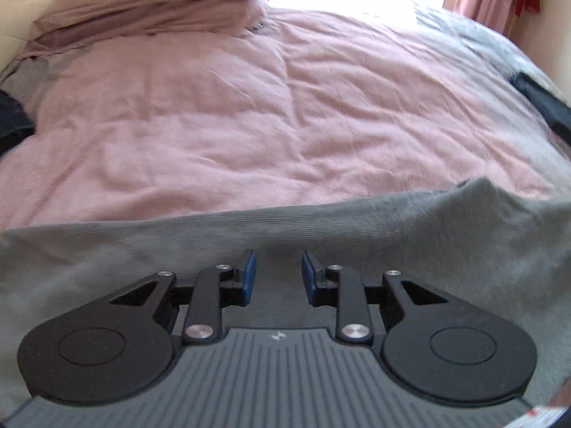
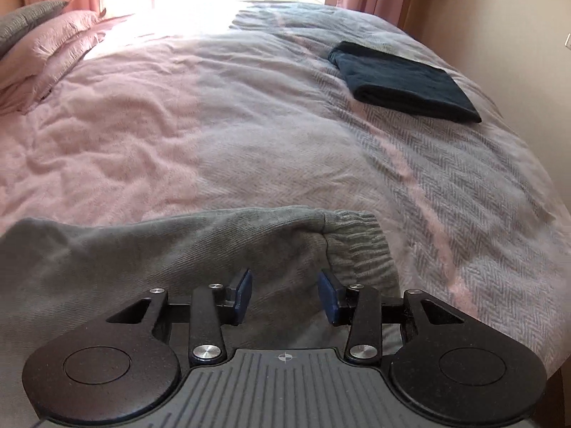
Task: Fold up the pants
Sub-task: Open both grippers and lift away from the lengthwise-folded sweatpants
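The left tool [image 1: 278, 273] has matte black linkage arms and blue rubbery pads, set apart with nothing between them, over soft grey ribbed-knit pants [image 1: 392, 235]. The right tool [image 2: 284, 294] is likewise spread and holds nothing, above the same pants [image 2: 142, 249] beside their gathered elastic waistband [image 2: 360, 249]. The pants lie flat along the near edge of the bed, on a crumpled pink duvet [image 1: 249, 125]. Further off lies a grey herringbone blanket [image 2: 464, 196] carrying a folded dark garment [image 2: 403, 82]. Pink pillows [image 1: 150, 3] are stacked far left.
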Available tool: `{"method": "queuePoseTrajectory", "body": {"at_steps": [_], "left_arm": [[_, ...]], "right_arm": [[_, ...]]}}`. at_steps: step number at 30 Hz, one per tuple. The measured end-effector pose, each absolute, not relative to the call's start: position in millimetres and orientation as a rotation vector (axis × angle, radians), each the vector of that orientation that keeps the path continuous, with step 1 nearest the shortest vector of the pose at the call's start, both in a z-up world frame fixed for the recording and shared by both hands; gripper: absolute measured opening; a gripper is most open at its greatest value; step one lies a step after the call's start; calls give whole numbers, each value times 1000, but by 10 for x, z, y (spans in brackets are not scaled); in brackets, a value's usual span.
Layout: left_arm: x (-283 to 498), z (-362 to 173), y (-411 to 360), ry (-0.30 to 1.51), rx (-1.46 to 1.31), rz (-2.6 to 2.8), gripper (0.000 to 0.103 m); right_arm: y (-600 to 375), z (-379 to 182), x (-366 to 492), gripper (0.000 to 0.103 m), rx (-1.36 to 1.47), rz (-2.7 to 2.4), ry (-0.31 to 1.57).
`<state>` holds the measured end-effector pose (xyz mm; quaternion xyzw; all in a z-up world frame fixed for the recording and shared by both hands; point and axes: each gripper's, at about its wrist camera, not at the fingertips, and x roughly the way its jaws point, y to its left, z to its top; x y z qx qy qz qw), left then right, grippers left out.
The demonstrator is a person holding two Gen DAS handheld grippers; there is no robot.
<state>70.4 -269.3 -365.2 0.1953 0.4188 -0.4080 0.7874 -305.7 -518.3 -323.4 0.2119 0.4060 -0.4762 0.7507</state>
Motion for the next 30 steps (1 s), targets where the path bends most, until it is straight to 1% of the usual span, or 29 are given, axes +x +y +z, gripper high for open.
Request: {"method": "queuePoseTrajectory", "body": {"at_steps": [3,6,8,10,12,15,16,18,19,21,23,24,25,27,29,30], "left_arm": [[841,-3510,-2246,898,411,-807,25],[1001,-3656,-1906,953,447,-716,25],[1072,-3829,-1751,977,468,-691,26],[1058,-3780,-1693,943,460,-719,25],[994,-3617,-1598,877,425,-749,25],[955,-3485,-1429,796,407,-774,25],[983,-3529,-1399,798,419,-761,25],[1062,-3719,-1343,835,438,-727,25],[1087,-3826,-1333,849,447,-711,25],[1022,-3907,-1328,808,467,-719,25],[952,-3909,-1358,770,502,-713,27],[928,-3892,-1360,762,499,-716,35],[902,-3861,-1331,760,484,-738,46],[813,-3783,-1243,753,450,-801,53],[647,-3667,-1112,708,422,-871,54],[566,-3603,-1051,700,428,-889,57]], "right_arm": [[-4819,-3187,-3138,38,529,-997,879],[-4615,-3530,-3086,38,553,-987,996],[-4592,-3777,-3070,38,543,-997,1022],[-4583,-3783,-3061,38,525,-1012,987],[-4503,-3672,-3076,38,494,-1030,946],[-4257,-3513,-3155,38,442,-1005,809],[-4204,-3557,-3170,38,446,-974,796],[-4165,-3795,-3144,38,459,-935,868],[-4112,-3889,-3125,40,415,-943,862],[-3996,-3939,-3096,42,335,-947,821],[-3930,-3929,-3098,42,308,-956,800],[-3880,-3910,-3121,42,312,-959,781],[-3822,-3874,-3151,42,327,-964,758],[-3633,-3754,-3235,42,369,-976,680],[-3338,-3634,-3301,43,410,-988,621],[-3186,-3550,-3300,44,436,-1006,620]]}}
